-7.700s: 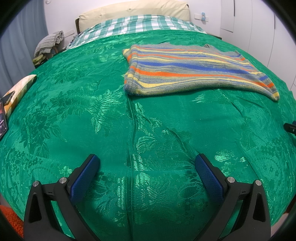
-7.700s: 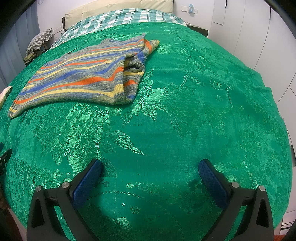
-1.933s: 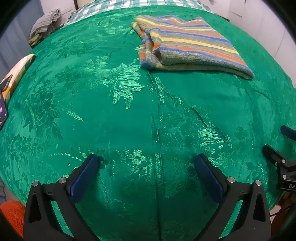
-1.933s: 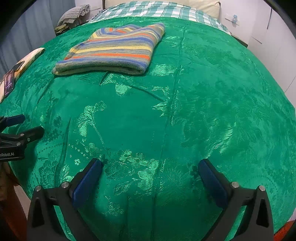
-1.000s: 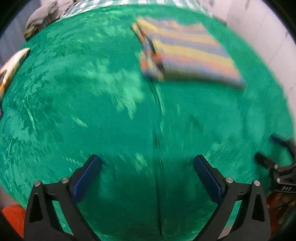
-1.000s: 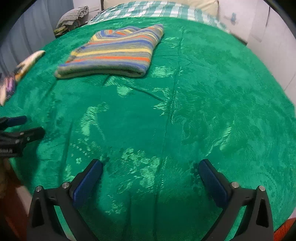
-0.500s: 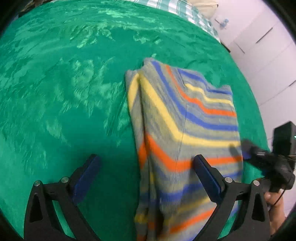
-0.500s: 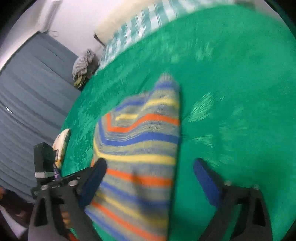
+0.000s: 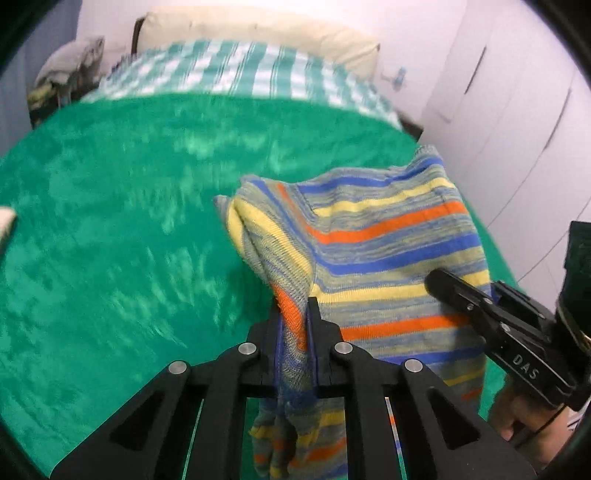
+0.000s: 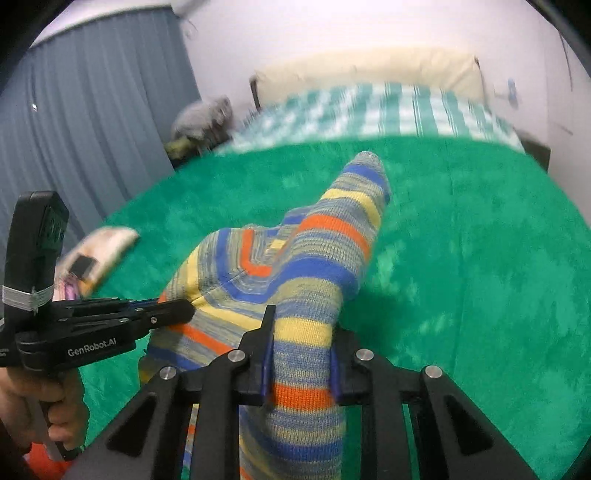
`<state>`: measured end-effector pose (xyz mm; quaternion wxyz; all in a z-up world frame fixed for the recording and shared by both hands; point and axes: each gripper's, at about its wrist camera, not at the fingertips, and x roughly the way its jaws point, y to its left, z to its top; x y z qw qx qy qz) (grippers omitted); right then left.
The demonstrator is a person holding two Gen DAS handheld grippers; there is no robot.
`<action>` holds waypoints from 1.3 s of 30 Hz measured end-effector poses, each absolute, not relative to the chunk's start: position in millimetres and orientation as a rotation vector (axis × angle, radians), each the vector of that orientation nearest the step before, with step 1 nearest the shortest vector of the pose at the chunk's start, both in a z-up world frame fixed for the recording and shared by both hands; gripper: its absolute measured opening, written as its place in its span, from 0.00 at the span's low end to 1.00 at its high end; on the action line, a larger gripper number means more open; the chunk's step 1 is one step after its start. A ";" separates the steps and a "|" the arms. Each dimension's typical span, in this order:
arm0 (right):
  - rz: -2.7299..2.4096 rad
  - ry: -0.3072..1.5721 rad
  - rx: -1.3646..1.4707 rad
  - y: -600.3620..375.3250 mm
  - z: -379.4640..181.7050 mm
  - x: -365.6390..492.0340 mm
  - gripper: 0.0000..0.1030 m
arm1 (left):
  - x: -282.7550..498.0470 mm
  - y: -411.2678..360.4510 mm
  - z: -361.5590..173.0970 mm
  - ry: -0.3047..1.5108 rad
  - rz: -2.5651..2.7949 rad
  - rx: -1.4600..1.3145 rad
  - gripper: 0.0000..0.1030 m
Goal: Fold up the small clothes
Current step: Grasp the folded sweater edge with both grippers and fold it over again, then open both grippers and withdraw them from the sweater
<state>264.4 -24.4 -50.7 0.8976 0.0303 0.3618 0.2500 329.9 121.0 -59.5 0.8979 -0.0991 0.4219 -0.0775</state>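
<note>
The striped knit sweater [image 9: 388, 236], in blue, yellow, orange and grey, is lifted by its near edge above the green bed cover [image 9: 110, 240]. My left gripper [image 9: 293, 306] has its jaws closing tight on the sweater's left corner, with cloth bunched between the pads. My right gripper [image 10: 301, 321] has its jaws closing on a thick fold of the sweater [image 10: 314, 258] at the right corner. Each wrist view shows the other gripper at the cloth's edge: the right gripper [image 9: 436, 280] and the left gripper [image 10: 184, 308]. The far end still trails toward the bed.
A green-and-white checked blanket [image 9: 240, 74] and a cream headboard cushion [image 9: 258, 29] lie at the bed's far end. White wardrobe doors [image 9: 517, 129] stand on the right, a grey curtain [image 10: 92, 110] on the left. A cushion with a phone [image 10: 99, 251] rests at the left edge.
Both grippers, open over the folded sweater half a second ago, now have their jaws closed on its near edge. The sweater has risen off the bed cover with them.
</note>
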 end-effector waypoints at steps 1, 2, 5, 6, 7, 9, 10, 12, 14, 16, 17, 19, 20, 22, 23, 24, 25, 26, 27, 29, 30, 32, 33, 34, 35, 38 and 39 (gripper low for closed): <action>0.521 0.732 0.081 -25.2 -43.0 264.2 0.23 | 330.3 122.2 -52.8 0.868 -0.163 -0.210 0.12; 0.527 0.734 0.114 -27.2 -37.6 267.7 0.23 | 333.4 124.5 -54.9 0.881 -0.162 -0.209 0.21; 0.478 0.845 0.154 -34.4 -52.6 288.6 0.48 | 333.0 124.6 -83.9 0.946 -0.057 -0.146 0.73; 0.432 0.875 0.130 -35.6 -58.2 293.2 0.82 | 324.7 125.3 -94.4 0.957 -0.002 -0.105 0.74; 0.367 0.903 0.093 -41.3 -66.4 289.8 0.94 | 307.1 123.7 -102.7 0.956 0.024 -0.066 0.74; 0.322 0.923 0.023 -56.5 -76.7 265.6 0.98 | 272.9 116.5 -108.9 0.936 0.045 -0.006 0.78; 0.315 0.926 -0.011 -59.8 -76.7 254.8 0.98 | 251.0 109.4 -107.9 0.910 0.074 0.041 0.84; 0.286 0.928 -0.099 -65.4 -76.0 223.1 0.98 | 217.6 95.4 -99.6 0.847 0.120 0.115 0.93; 0.259 0.913 -0.147 -69.4 -67.0 191.9 0.98 | 191.8 84.1 -87.5 0.777 0.162 0.166 0.99; 0.237 0.892 -0.162 -71.7 -53.3 171.2 0.98 | 173.0 70.5 -69.3 0.731 0.170 0.195 1.00; 0.225 0.872 -0.161 -71.2 -41.9 156.5 0.98 | 174.1 70.5 -65.2 0.726 0.165 0.189 1.00; 0.215 0.844 -0.152 -77.4 -26.0 136.8 0.98 | 161.1 68.8 -52.8 0.723 0.173 0.154 1.00; 0.212 0.829 -0.146 -79.0 -15.4 120.3 0.99 | 154.5 67.3 -46.9 0.730 0.195 0.134 1.00; 0.205 0.812 -0.147 -78.1 -1.0 106.6 0.99 | 148.3 65.9 -37.8 0.741 0.224 0.110 1.00; 0.202 0.804 -0.155 -77.2 6.6 98.6 0.99 | 144.0 62.4 -35.4 0.747 0.237 0.105 1.00; 0.199 0.797 -0.163 -76.3 12.2 92.0 0.99 | 139.5 61.0 -32.6 0.756 0.254 0.106 1.00; 0.199 0.792 -0.169 -76.1 16.8 84.8 1.00 | 134.8 58.3 -30.8 0.762 0.264 0.111 1.00; 0.202 0.792 -0.179 -75.0 22.0 77.1 0.99 | 130.8 55.4 -28.9 0.772 0.273 0.118 1.00; 0.206 0.793 -0.184 -76.2 24.9 72.2 1.00 | 126.4 54.0 -25.6 0.788 0.278 0.117 1.00; 0.213 0.801 -0.193 -76.5 31.9 61.5 0.99 | 117.0 51.5 -20.6 0.835 0.277 0.108 1.00; 0.211 0.808 -0.194 -77.4 34.6 57.6 0.99 | 112.6 51.2 -16.6 0.857 0.264 0.098 1.00; 0.215 0.815 -0.183 -81.0 43.6 47.1 0.99 | 100.5 50.6 -8.3 0.860 0.247 0.087 1.00; 0.219 0.811 -0.178 -82.9 48.4 41.1 1.00 | 95.2 50.1 -3.8 0.853 0.243 0.089 1.00; 0.222 0.806 -0.177 -84.5 53.4 35.2 0.99 | 90.6 49.1 -0.3 0.846 0.243 0.091 1.00; 0.223 0.796 -0.181 -85.8 59.1 27.4 0.99 | 85.2 47.9 4.5 0.836 0.248 0.096 1.00; 0.224 0.784 -0.201 -87.8 69.3 8.0 0.99 | 69.2 41.2 16.6 0.802 0.245 0.117 1.00; 0.225 0.790 -0.208 -87.9 71.5 1.8 0.99 | 64.4 39.2 20.6 0.798 0.238 0.120 1.00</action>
